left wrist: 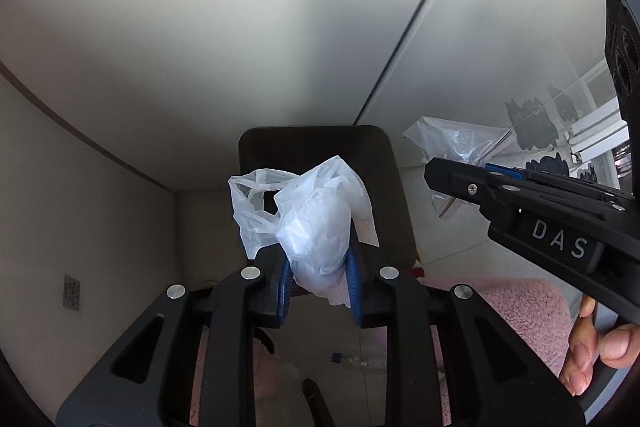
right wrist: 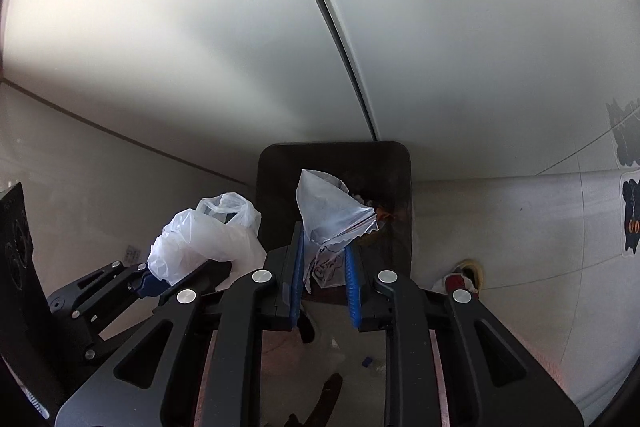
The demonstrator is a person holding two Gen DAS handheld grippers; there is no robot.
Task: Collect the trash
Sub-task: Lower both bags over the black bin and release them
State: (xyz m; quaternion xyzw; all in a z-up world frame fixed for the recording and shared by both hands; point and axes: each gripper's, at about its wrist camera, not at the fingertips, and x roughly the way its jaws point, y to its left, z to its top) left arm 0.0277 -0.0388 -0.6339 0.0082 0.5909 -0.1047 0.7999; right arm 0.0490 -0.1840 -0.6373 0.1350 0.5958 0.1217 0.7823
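Note:
A dark bin with a rounded rectangular rim (left wrist: 312, 131) (right wrist: 336, 147) stands against the white wall, below and ahead of both grippers. My left gripper (left wrist: 318, 255) is shut on a crumpled white plastic bag (left wrist: 316, 223), which bulges up between the blue pads in front of the bin's mouth. My right gripper (right wrist: 324, 243) is shut on a clear, creased plastic wrapper with print on it (right wrist: 332, 211), held over the bin opening. The right gripper (left wrist: 460, 187) and its wrapper (left wrist: 448, 139) show in the left wrist view; the left gripper (right wrist: 150, 277) and its bag (right wrist: 204, 239) show in the right wrist view.
A pink fluffy rug (left wrist: 520, 307) lies beneath the grippers. A clear bottle with a blue cap (left wrist: 360, 363) lies on the floor. A red and yellow item (right wrist: 464, 275) sits right of the bin. Black cat stickers (right wrist: 632, 219) mark the right surface. A person's fingers (left wrist: 592, 347) grip the right handle.

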